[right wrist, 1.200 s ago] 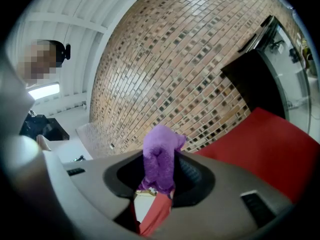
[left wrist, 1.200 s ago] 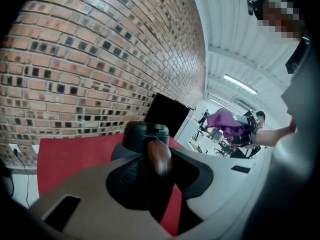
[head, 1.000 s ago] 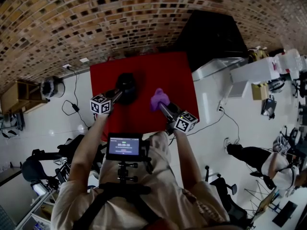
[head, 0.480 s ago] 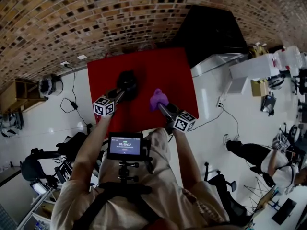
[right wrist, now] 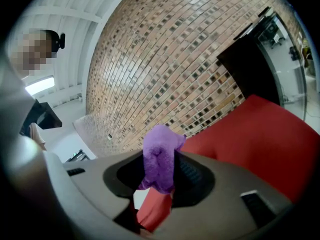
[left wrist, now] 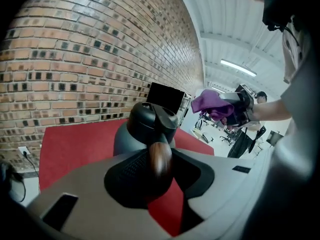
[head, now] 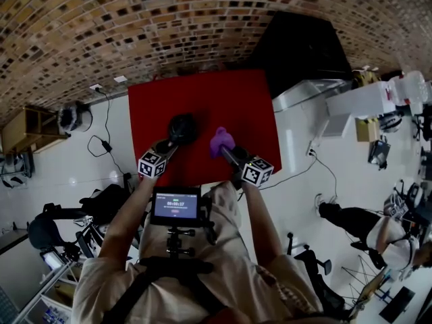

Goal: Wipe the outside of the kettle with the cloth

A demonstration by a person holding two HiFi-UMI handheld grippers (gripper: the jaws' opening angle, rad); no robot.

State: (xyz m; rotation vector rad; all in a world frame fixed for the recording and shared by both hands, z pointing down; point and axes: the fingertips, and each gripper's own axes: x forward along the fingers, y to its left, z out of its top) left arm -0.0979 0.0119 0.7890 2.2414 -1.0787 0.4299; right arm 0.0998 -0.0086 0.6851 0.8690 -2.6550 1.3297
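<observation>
Dark grey kettle (head: 182,128), brown wooden handle (left wrist: 160,158): upright on red tabletop (head: 236,100).
Left gripper (head: 170,142): jaws just opening, handle loose between them, likely letting go.
Right gripper (head: 228,152): clamped on purple cloth (head: 221,139), beside kettle, apparently poised for wiping.

Right gripper (right wrist: 161,179): jaws closed on a bunched purple cloth (right wrist: 159,156), which stands up out of the pads and hangs a little below them. Beyond and right of the jaws, a red table surface (right wrist: 260,139). Behind it, a brick wall (right wrist: 175,59), with a black panel (right wrist: 250,69) at upper right. White ceiling with a lit strip light (right wrist: 40,84) at left.
</observation>
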